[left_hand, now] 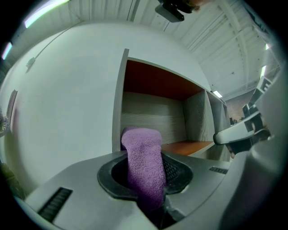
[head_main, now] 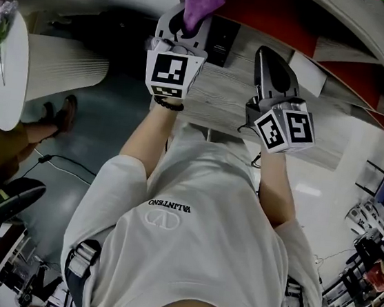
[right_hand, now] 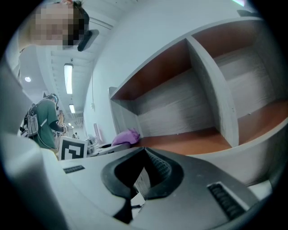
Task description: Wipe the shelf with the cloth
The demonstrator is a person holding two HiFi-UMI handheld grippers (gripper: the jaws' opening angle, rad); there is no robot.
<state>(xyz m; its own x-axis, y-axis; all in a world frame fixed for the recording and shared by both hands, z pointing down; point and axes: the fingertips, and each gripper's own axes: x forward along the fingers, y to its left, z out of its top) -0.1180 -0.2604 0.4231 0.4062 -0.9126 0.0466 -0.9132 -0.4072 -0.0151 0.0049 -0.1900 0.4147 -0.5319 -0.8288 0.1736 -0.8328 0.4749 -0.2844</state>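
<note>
- Checking the head view: my left gripper (head_main: 185, 25) is clamped on the purple cloth (head_main: 200, 1), which bunches above the jaws at the edge of the shelf (head_main: 220, 97). The right gripper (head_main: 271, 72) hangs over the grey wood-grain board, just beside the left. Legible writing: "VALENTINO" on the white shirt (head_main: 194, 247), with a round logo beside it.
- Left gripper view: the jaws are pinched on the cloth (left_hand: 144, 166). It is a folded strip with a looped, towel-like weave, and its rounded top stands in front of the open shelf (left_hand: 157, 112) compartment. I cannot tell whether it touches the shelf. No label shows on the cloth.
- Right gripper view: the right gripper (right_hand: 130, 197) has its jaws together, with nothing held. The cloth (right_hand: 126, 136) lies at the far left of the shelf's orange-brown floor, beside the left gripper's marker cube (right_hand: 72, 148). A grey divider (right_hand: 211, 85) splits the shelf (right_hand: 180, 108). No writing reads here.
</note>
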